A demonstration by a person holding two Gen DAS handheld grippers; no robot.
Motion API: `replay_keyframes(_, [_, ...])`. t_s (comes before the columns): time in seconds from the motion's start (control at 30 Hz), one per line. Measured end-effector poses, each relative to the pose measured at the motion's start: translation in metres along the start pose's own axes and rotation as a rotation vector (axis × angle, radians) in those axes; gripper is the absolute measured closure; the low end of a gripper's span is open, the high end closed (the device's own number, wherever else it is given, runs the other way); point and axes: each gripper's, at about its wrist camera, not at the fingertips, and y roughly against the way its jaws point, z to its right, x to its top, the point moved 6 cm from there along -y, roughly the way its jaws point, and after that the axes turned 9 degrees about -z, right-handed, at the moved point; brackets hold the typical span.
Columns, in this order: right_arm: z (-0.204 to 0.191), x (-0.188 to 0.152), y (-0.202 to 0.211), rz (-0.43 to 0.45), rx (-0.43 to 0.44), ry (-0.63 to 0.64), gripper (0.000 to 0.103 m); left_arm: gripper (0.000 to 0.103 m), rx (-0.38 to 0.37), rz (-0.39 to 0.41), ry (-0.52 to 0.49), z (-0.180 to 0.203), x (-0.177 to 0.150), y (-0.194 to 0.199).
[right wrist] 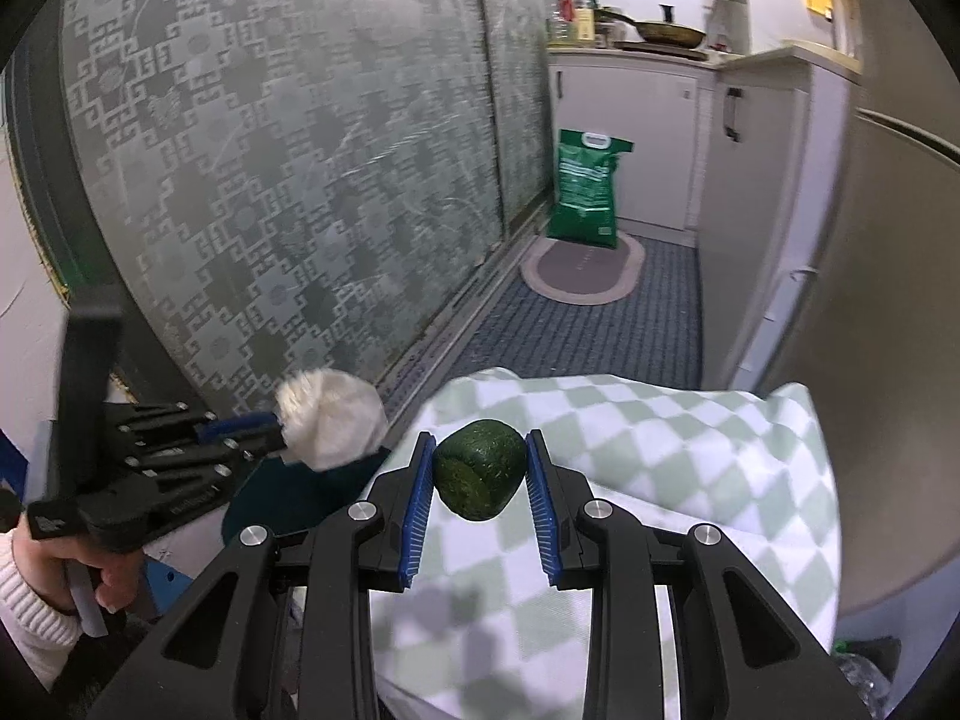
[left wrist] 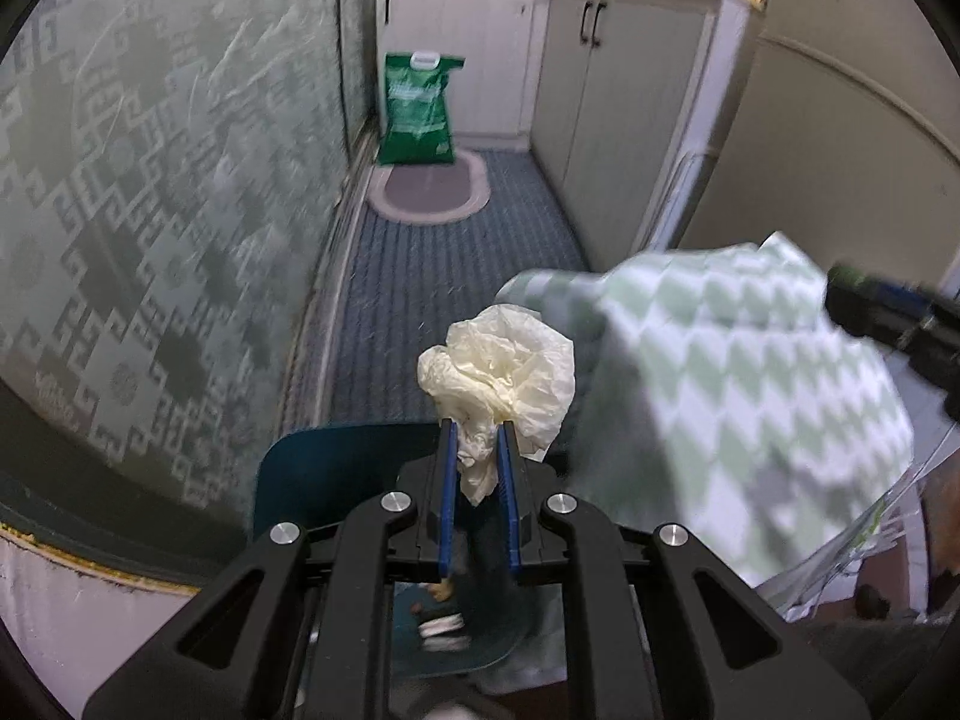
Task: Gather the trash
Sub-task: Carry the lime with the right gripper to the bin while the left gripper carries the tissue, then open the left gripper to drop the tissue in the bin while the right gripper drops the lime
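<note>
Your left gripper pinches crumpled tissue; your right gripper holds a green lump. The bin below awaits both drops.

Tissue: a crumpled cream-white paper wad, puffed wide at the top, its narrow tail pinched between blue pads, held up in the air above a dark teal bin.
Green lump: a dark green, rounded, rough-surfaced chunk, flat-faced below, clamped at both sides over checked cloth.
</note>
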Motion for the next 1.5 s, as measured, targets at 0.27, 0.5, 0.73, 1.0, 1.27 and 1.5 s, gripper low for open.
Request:
replay_keyframes(0.27, [-0.048, 0.014, -0.022, -0.033, 0.050, 0.071, 0.073, 0.089, 0.048, -0.149, -0.015, -0.028, -0.030, -0.033])
replay_keyframes(0.5, [-0.081, 0.014, -0.050, -0.102, 0.071, 0.124, 0.073, 0.088, 0.083, -0.296, -0.046, -0.047, -0.064, -0.069])
replay_keyframes(0.73, [-0.108, 0.007, -0.085, -0.213, 0.066, 0.150, 0.073, 0.087, 0.103, -0.396, -0.042, -0.070, -0.083, -0.094])
replay_keyframes(1.0, [-0.121, -0.004, -0.123, -0.335, 0.056, 0.125, 0.073, 0.076, 0.113, -0.387, 0.002, -0.089, -0.078, -0.094])
replay_keyframes(1.27, [-0.126, -0.013, -0.142, -0.386, 0.049, 0.121, 0.073, 0.078, 0.131, -0.193, 0.022, -0.092, -0.047, -0.043])
replay_keyframes(1.5, [-0.126, -0.017, -0.148, -0.402, 0.044, 0.121, 0.073, 0.066, 0.094, -0.140, 0.047, -0.088, -0.034, -0.021])
